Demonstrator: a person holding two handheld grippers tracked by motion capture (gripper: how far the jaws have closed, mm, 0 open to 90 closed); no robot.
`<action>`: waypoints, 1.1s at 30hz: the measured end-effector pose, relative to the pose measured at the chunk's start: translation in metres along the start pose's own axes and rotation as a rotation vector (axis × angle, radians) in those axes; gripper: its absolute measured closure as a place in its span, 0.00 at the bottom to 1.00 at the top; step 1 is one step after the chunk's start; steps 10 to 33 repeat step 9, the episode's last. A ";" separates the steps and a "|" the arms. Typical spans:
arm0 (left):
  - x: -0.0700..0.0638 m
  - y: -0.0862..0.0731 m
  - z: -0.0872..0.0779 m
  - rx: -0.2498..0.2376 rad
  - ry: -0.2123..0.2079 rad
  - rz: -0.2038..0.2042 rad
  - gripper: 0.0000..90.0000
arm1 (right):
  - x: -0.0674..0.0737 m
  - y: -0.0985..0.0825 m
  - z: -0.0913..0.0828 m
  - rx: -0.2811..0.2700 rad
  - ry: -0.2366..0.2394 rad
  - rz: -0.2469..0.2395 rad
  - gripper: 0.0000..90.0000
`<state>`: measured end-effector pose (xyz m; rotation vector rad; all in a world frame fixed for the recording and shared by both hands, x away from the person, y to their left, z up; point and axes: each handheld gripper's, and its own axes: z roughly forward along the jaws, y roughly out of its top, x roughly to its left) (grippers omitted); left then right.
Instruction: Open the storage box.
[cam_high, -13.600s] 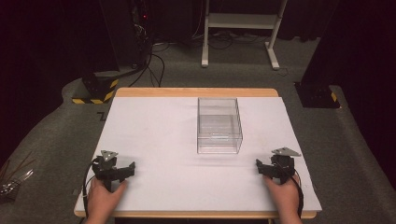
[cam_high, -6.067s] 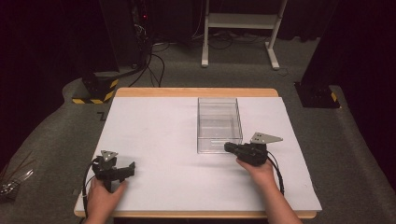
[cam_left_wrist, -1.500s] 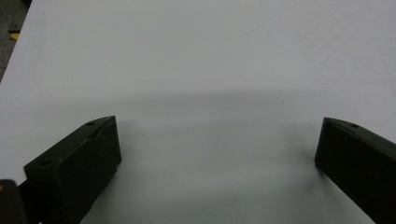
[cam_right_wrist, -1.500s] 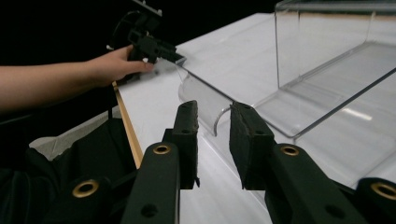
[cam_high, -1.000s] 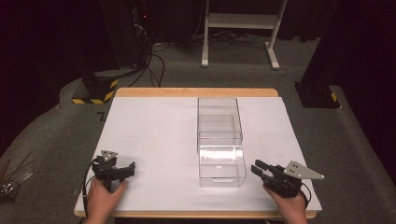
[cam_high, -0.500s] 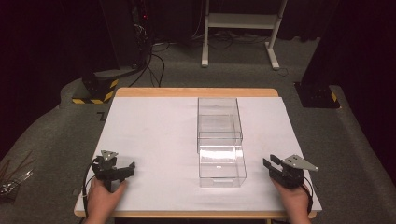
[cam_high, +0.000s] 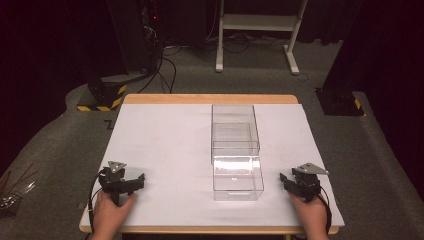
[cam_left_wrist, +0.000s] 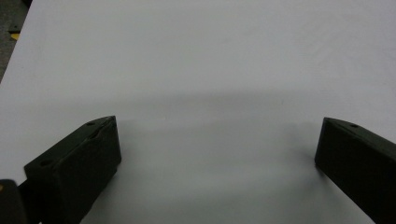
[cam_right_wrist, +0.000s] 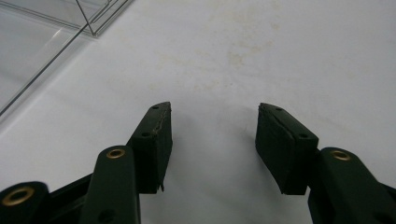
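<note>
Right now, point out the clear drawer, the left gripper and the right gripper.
clear drawer (cam_high: 238, 177), high view, front half pulled out toward the person.
left gripper (cam_high: 137, 179), high view, between its open jaw tips.
right gripper (cam_high: 284, 179), high view, between its jaw tips.

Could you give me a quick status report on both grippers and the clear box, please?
Left gripper open, empty, resting on table. Right gripper open, empty, beside drawer. Clear box mid-table, drawer pulled out. Nothing in the way.

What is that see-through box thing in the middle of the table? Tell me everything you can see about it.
The clear box looks like transparent plastic, in two parts: an outer shell farther from the person and a drawer pulled out toward them. The drawer looks empty, with a small mark at its front. It sits flat on the white table cover, right of centre. Neither gripper touches it; a corner shows in the right gripper view.
</note>
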<state>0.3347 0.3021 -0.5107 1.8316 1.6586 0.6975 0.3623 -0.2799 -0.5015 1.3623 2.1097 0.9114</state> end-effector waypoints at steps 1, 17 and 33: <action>0.000 0.000 0.000 0.000 0.000 0.000 0.00 | 0.000 0.000 0.000 0.000 -0.001 0.002 0.51; 0.000 0.000 0.000 0.000 0.000 0.000 0.00 | 0.000 0.000 0.000 -0.001 0.000 0.000 0.50; 0.000 0.000 0.000 0.000 0.000 0.000 0.00 | 0.000 0.000 0.000 -0.001 0.000 0.000 0.50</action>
